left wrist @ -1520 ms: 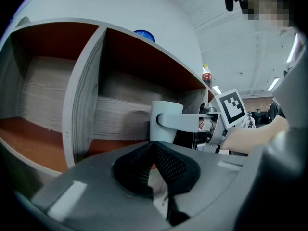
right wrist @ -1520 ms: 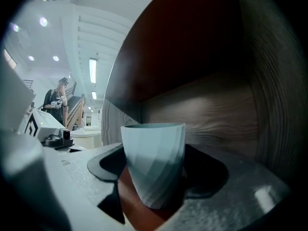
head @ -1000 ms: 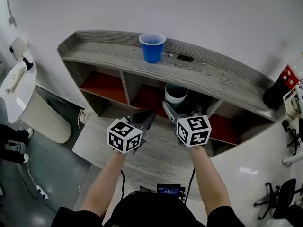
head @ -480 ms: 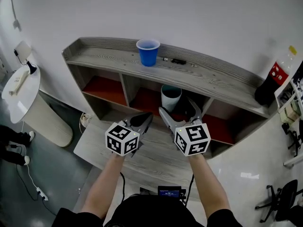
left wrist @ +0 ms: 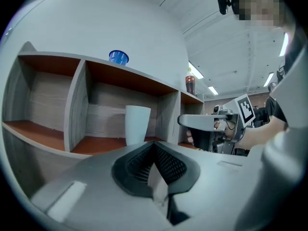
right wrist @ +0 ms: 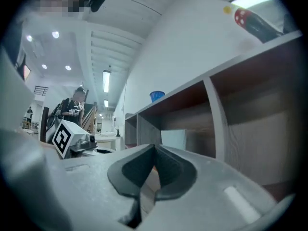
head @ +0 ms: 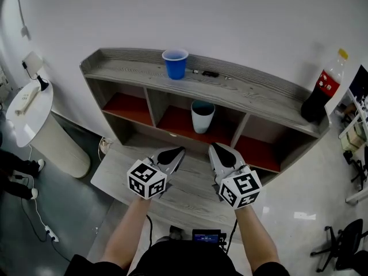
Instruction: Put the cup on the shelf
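White cup [head: 202, 117] is standing upright in the middle compartment of the shelf [head: 259, 96], roughly midway between the dividers and toward the front edge of the red floor. Nothing is touching it.

A second ago your right gripper [head: 221, 153] was spread wide at that cup. Now you are holding it well back, over the low wooden board [head: 190, 183] in front of the shelf. Its jaws are closing up, the pads meeting on nothing.

Your left gripper [head: 172, 155] is hanging beside it as before, with its jaws closed and empty.

Blue cup [head: 175, 64] is sitting on the top board near the back edge. It is not moving.

Reading: you are finishing the release and backing out. The white cup is looking placed, so the task is looking done or nearly so. Both grippers are staying clear of it, so there is little risk of knocking it over.
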A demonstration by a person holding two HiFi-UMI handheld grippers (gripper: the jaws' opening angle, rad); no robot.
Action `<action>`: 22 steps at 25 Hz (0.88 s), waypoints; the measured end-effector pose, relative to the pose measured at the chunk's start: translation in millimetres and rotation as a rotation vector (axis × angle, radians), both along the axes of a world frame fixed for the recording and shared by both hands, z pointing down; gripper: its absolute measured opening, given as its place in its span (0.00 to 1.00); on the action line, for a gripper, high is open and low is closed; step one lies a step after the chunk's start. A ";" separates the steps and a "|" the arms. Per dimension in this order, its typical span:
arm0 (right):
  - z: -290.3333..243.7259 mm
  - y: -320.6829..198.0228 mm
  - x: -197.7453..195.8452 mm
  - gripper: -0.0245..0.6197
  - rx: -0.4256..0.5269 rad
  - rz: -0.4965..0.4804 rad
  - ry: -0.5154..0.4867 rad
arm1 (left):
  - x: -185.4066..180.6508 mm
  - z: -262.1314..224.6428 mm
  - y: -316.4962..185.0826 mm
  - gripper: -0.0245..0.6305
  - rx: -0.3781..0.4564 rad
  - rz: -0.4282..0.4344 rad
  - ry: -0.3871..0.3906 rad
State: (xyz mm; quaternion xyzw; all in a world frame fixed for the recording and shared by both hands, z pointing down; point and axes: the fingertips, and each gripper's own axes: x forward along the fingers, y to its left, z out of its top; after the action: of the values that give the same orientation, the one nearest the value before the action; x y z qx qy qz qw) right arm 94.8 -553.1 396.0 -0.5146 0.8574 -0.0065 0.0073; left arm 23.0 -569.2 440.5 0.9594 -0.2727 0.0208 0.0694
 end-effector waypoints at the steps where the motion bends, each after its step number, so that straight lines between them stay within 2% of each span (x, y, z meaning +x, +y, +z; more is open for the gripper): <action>1: 6.1 5.3 1.8 0.03 -0.019 -0.008 -0.007 | 1.8 2.9 5.6 0.04 0.001 0.007 -0.002; 6: 36.5 31.7 5.4 0.03 -0.096 -0.059 -0.017 | 14.4 18.2 37.7 0.04 0.024 0.058 -0.036; 14: 41.4 57.7 16.9 0.03 -0.117 -0.085 -0.032 | 17.2 25.9 67.6 0.04 0.017 0.013 -0.040; 22: 45.5 81.7 31.8 0.03 -0.128 -0.109 -0.043 | 26.0 34.1 96.6 0.03 0.025 -0.016 -0.087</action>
State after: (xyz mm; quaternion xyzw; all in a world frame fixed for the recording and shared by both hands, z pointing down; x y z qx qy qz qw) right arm 126.5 -471.4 441.5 -0.4665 0.8815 -0.0728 -0.0076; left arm 49.0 -472.6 474.6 0.9561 -0.2836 0.0587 0.0454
